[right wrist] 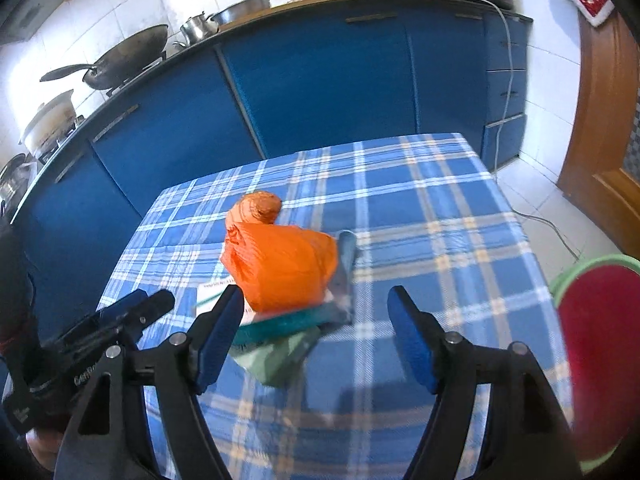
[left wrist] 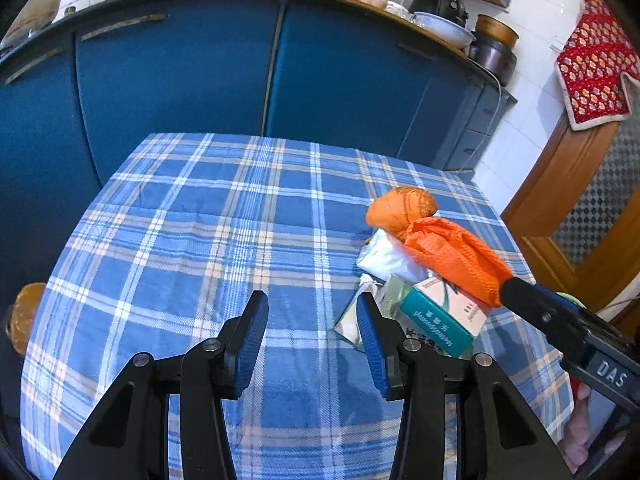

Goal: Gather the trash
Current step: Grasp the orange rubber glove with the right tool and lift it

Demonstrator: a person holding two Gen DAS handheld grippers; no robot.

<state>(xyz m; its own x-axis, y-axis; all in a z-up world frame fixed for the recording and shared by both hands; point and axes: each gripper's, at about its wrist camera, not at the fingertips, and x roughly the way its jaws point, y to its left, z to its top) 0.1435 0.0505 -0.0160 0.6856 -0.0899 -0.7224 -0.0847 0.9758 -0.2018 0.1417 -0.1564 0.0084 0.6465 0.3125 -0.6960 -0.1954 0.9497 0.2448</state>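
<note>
A pile of trash lies on the blue plaid tablecloth (left wrist: 200, 240): an orange plastic bag (left wrist: 452, 256) with a round orange-wrapped lump (left wrist: 400, 206), a white crumpled wrapper (left wrist: 384, 258), and a teal and white carton (left wrist: 440, 316). In the right wrist view the orange bag (right wrist: 284, 268) sits on the teal carton (right wrist: 280, 322). My left gripper (left wrist: 312, 336) is open and empty, just left of the pile. My right gripper (right wrist: 316, 332) is open, with the pile between its fingers near the left finger (right wrist: 224, 320). It also shows in the left wrist view (left wrist: 560, 320), its tip against the orange bag.
A blue cabinet (left wrist: 180, 72) with pots and bowls on its counter stands behind the table. A wooden door (left wrist: 580, 208) is at the right. A red bin with a green rim (right wrist: 596, 344) stands at the table's right side. An orange object (left wrist: 24, 316) sits off the table's left edge.
</note>
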